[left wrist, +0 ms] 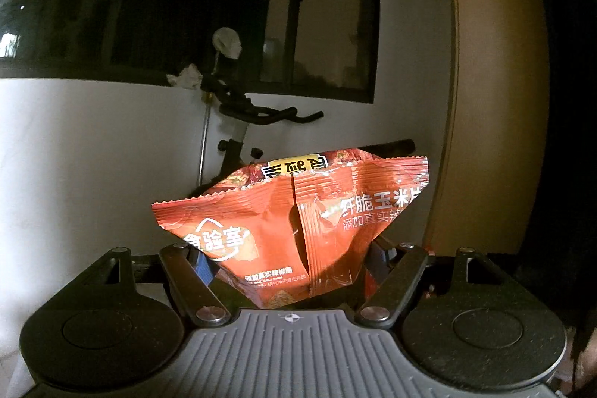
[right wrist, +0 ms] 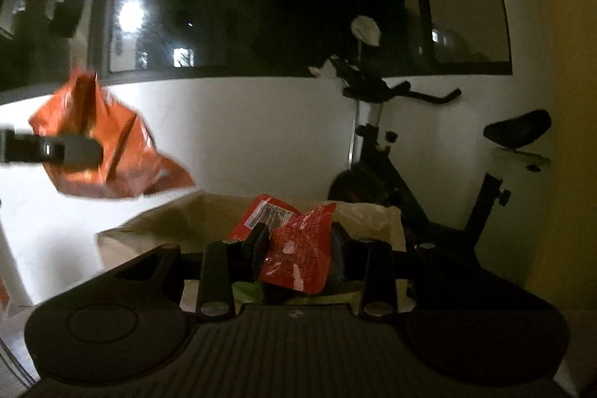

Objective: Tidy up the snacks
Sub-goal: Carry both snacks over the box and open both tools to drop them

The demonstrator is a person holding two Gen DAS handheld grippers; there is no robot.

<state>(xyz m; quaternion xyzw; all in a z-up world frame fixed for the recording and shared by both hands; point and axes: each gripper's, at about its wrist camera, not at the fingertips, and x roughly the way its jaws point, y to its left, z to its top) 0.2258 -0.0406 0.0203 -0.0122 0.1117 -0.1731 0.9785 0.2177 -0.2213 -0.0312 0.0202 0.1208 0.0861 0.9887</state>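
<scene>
A large orange-red chip bag (left wrist: 283, 222) with white Chinese lettering stands upright between the fingers of my left gripper (left wrist: 291, 260), which is shut on its lower part. In the right wrist view the same bag (right wrist: 108, 144) hangs in the air at the left, with one dark finger (right wrist: 80, 152) of the left gripper across it. My right gripper (right wrist: 298, 245) is shut on a small red snack packet (right wrist: 302, 260) with a barcode label near its top edge. Both grippers are held up, pointing almost level toward the wall.
A beige open bag (right wrist: 179, 222) lies just beyond the right gripper, with something green (right wrist: 246, 290) under the red packet. An exercise bike (right wrist: 391, 144) stands against the white wall below a dark window (right wrist: 224, 17). A yellow panel (left wrist: 492, 81) bounds the right side.
</scene>
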